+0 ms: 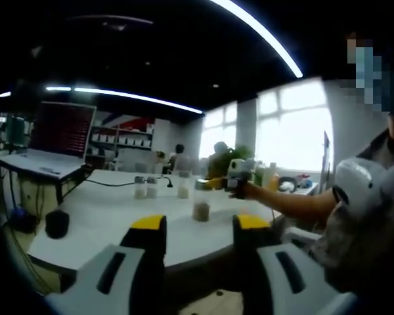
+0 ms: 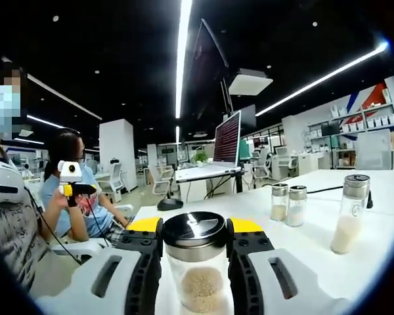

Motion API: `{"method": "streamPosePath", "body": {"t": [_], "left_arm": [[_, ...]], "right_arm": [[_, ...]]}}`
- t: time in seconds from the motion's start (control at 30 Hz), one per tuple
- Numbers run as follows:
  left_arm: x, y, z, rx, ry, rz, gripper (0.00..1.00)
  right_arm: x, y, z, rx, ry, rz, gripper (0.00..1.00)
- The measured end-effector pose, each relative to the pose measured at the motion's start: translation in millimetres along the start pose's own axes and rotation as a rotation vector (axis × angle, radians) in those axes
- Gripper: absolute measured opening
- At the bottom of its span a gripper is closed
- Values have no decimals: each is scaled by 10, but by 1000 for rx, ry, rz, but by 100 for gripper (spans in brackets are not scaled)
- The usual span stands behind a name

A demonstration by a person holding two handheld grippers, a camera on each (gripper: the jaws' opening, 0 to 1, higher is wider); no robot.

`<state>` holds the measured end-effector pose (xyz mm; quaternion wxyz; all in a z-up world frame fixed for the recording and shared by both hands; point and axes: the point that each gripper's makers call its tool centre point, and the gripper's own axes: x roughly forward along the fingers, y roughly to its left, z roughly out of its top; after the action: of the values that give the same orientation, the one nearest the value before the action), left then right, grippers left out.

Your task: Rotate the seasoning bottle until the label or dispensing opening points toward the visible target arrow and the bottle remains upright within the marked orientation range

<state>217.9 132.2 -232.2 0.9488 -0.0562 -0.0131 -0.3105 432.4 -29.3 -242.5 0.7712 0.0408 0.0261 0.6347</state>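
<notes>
The seasoning bottle (image 2: 196,262) stands upright on the white surface (image 2: 315,243), near its edge on the person's side, with a dark shiny metal cap and pale brown granules filling its lower part. In the right gripper view the right gripper (image 2: 196,231) has its yellow-tipped fingers (image 2: 144,226) pressed against both sides of the bottle just below the cap, clenched on it. In the left gripper view the same bottle (image 1: 201,202) shows farther off on the surface (image 1: 105,216), and the right gripper (image 1: 218,183) reaches in from the right, held by a person's hand (image 1: 248,190), its yellow tips at the bottle's cap.

The left gripper (image 1: 198,226) hangs short of the surface's near edge, its fingers (image 1: 148,226) spread apart with nothing between them. In the right gripper view it (image 2: 87,189) shows well away at the left, held up by a hand (image 2: 64,200).

Farther in on the surface stand a pair of small shakers (image 2: 287,202), just beside each other, and a taller glass shaker (image 2: 350,213) with white contents nearer the surface's edge at the right. A black cable (image 1: 121,184) runs across the far part of the surface. Beyond it an open laptop (image 2: 224,146) sits on another desk.
</notes>
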Motion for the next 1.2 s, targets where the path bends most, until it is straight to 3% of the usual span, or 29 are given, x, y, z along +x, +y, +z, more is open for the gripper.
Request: {"method": "streamPosePath", "body": {"t": [0.4,0.5,0.53,0.6,0.63,0.73,0.83,0.93,1.13,1.2], "left_arm": [[8,-23,19,17,7,-9,42],[-13,-29,52,26,7,-10,42],[-22,-33,65,29,6,-11,42],[-28,-26,73,32,4,-9,42],[-27,-20,75,31,4,-8,42],[-4,-9,63,30,8,-6,42],[19,-21,45,30,13,-10,42],[36,-35,19,33,22,-14,42],[38,-4,4,14,14,-3,42],[32,1,0,18,17,1,42]], "right_arm": [[-6,-23,8,-14,-40,-1,38],[-22,-16,3,20,-58,10,39],[-29,-20,-28,67,-55,5,44],[-41,-40,8,77,-90,-27,63],[-53,-26,29,78,-102,-33,66],[-94,5,118,93,-147,-52,59],[-121,-31,168,110,-173,-102,59],[-110,-61,156,61,-162,-174,60],[-34,-150,191,27,-236,-334,62],[-10,-148,195,28,-243,-350,62]]}}
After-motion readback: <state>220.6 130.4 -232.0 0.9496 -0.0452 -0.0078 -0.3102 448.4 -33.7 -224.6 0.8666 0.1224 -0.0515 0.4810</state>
